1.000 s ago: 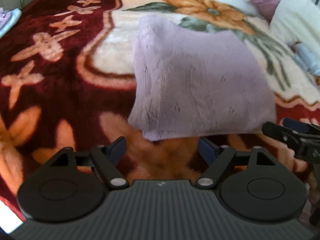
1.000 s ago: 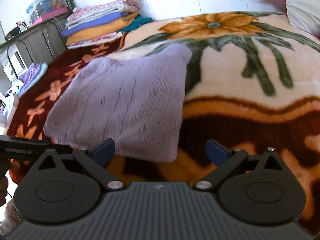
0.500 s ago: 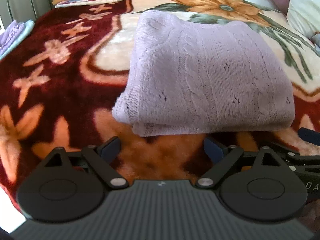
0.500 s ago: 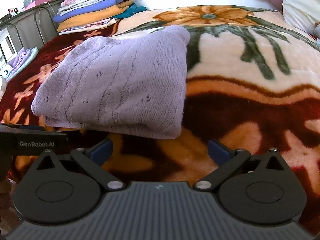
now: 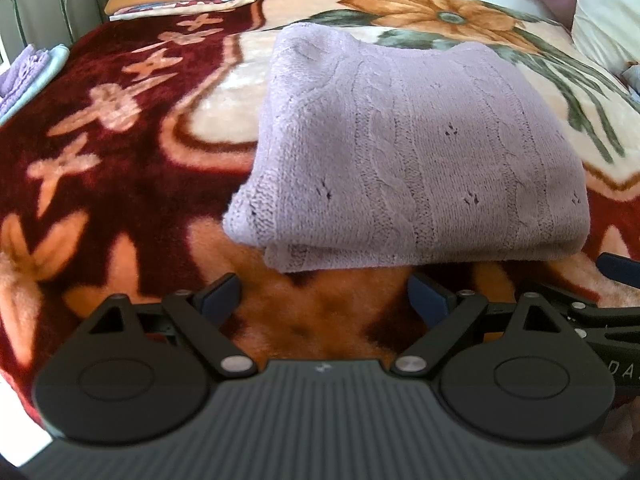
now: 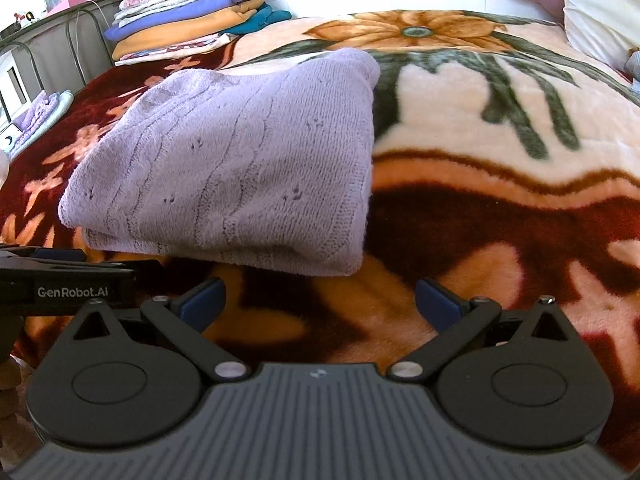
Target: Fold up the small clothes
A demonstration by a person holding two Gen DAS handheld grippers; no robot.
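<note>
A folded lilac knit sweater (image 5: 420, 160) lies flat on the flowered bed blanket (image 5: 120, 168); it also shows in the right wrist view (image 6: 240, 168). My left gripper (image 5: 326, 298) is open and empty, just short of the sweater's near edge. My right gripper (image 6: 318, 304) is open and empty, near the sweater's near right corner. The right gripper's fingers (image 5: 616, 268) show at the right edge of the left wrist view, and the left gripper's body (image 6: 64, 280) at the left edge of the right wrist view.
A stack of folded clothes (image 6: 188, 20) sits at the bed's far left corner. A small lilac and blue pile (image 5: 28, 72) lies off the bed's left side. White and pink pillows (image 6: 592, 4) lie at the far right. A metal rail (image 6: 48, 48) runs at the left.
Both grippers have dropped lower and nearer the sweater's front edge. The sweater has settled flat and sharp after the earlier blurred motion.
</note>
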